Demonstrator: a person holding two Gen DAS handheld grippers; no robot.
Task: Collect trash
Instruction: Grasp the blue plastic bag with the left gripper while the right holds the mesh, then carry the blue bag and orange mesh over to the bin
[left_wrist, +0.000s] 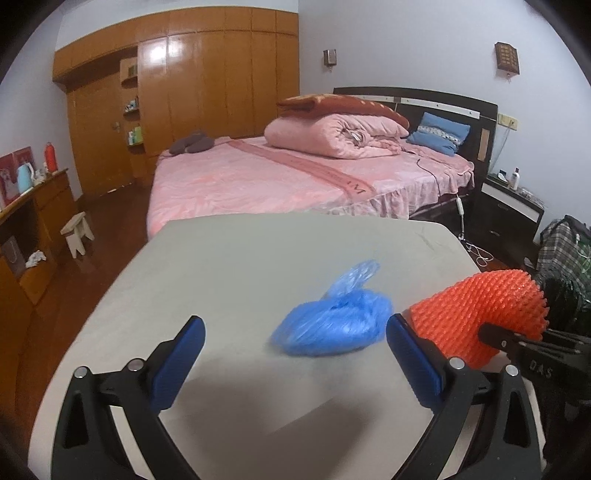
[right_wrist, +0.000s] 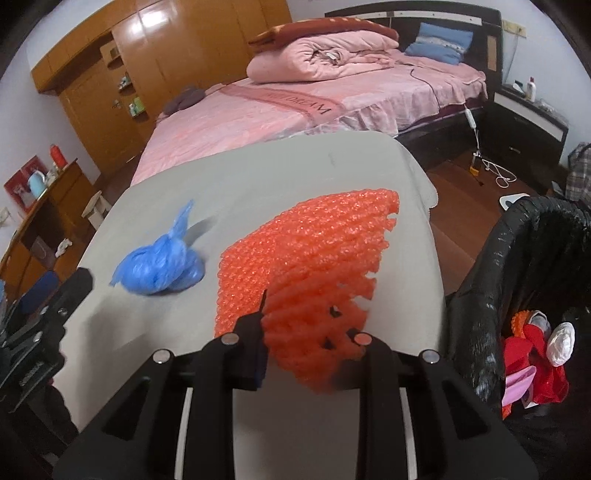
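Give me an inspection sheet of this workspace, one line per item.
Surface: grey table, bare apart from two pieces of trash.
Job's things: crumpled blue plastic bag lying free; orange foam net held; black-lined bin at the table's right, trash already inside.
Clutter: nothing seen on the table.
Grippers: left claw open, short of the blue bag; right claw shut on the orange net.
Cables: white cord on the floor by the bed.
Surroundings: pink bed, wooden wardrobe, dark nightstand.
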